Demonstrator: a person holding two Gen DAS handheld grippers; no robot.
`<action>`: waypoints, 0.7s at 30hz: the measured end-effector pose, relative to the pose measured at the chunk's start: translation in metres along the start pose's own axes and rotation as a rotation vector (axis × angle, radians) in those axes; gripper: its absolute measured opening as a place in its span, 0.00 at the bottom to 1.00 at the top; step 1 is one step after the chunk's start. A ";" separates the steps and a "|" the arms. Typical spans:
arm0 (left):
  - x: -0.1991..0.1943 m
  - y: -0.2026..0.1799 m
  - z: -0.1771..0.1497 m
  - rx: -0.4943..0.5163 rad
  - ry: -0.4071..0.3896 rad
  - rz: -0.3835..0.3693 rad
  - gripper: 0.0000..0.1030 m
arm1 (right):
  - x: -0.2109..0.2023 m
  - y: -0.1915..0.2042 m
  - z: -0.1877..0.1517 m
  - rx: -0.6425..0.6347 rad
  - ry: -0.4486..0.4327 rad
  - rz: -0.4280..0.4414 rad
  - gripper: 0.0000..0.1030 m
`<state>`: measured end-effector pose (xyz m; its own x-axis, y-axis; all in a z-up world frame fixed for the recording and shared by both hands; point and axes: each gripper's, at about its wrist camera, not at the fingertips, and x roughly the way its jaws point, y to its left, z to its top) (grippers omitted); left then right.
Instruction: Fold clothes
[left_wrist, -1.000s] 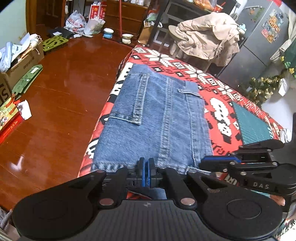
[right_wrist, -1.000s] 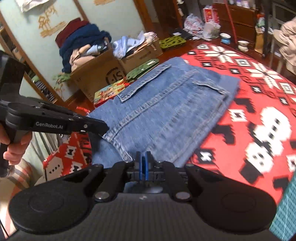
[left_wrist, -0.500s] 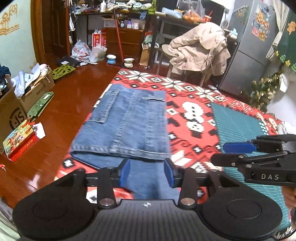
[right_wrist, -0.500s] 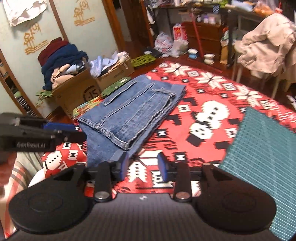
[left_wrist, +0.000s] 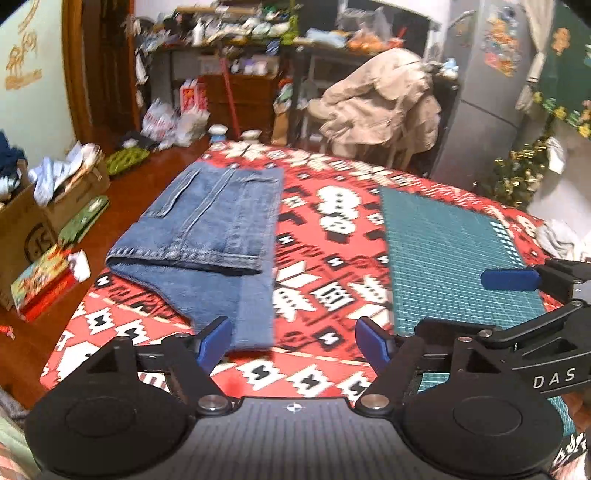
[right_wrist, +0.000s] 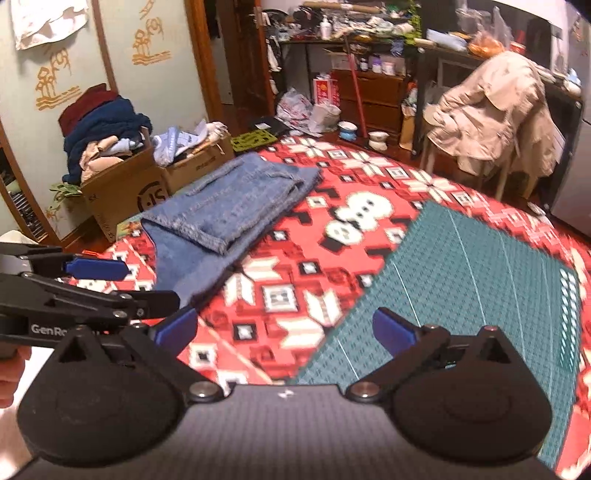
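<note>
1. The folded jeans (left_wrist: 207, 236) lie on the left side of the red patterned table (left_wrist: 332, 258), beside a green mat (left_wrist: 450, 251).
2. The left gripper (left_wrist: 293, 341) and the right gripper (right_wrist: 286, 328) hover above the table, fingers spread, holding nothing.

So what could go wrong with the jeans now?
The jeans lie close to the table's left edge, so a clumsy tug might pull them off toward the floor. The top layer stops short of the bottom one, so another fold may come out crooked unless the layers are evened first. Both the left gripper and the right gripper are open and off the cloth, so a fresh grab might catch only one layer.
</note>
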<state>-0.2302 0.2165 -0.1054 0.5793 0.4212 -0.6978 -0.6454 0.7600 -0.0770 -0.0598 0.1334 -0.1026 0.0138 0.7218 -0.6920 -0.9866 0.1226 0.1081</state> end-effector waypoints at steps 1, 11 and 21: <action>-0.001 -0.005 -0.002 0.008 -0.003 0.002 0.76 | -0.004 -0.003 -0.006 0.006 -0.001 -0.008 0.99; -0.017 -0.046 -0.018 0.103 -0.008 0.003 0.83 | -0.039 -0.031 -0.045 0.090 0.046 -0.269 0.99; -0.067 -0.041 0.013 0.047 -0.052 -0.014 0.83 | -0.090 -0.021 -0.020 0.113 -0.013 -0.303 0.99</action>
<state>-0.2362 0.1636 -0.0459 0.6143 0.4342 -0.6589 -0.6134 0.7880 -0.0526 -0.0438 0.0525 -0.0568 0.3066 0.6495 -0.6959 -0.9131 0.4071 -0.0223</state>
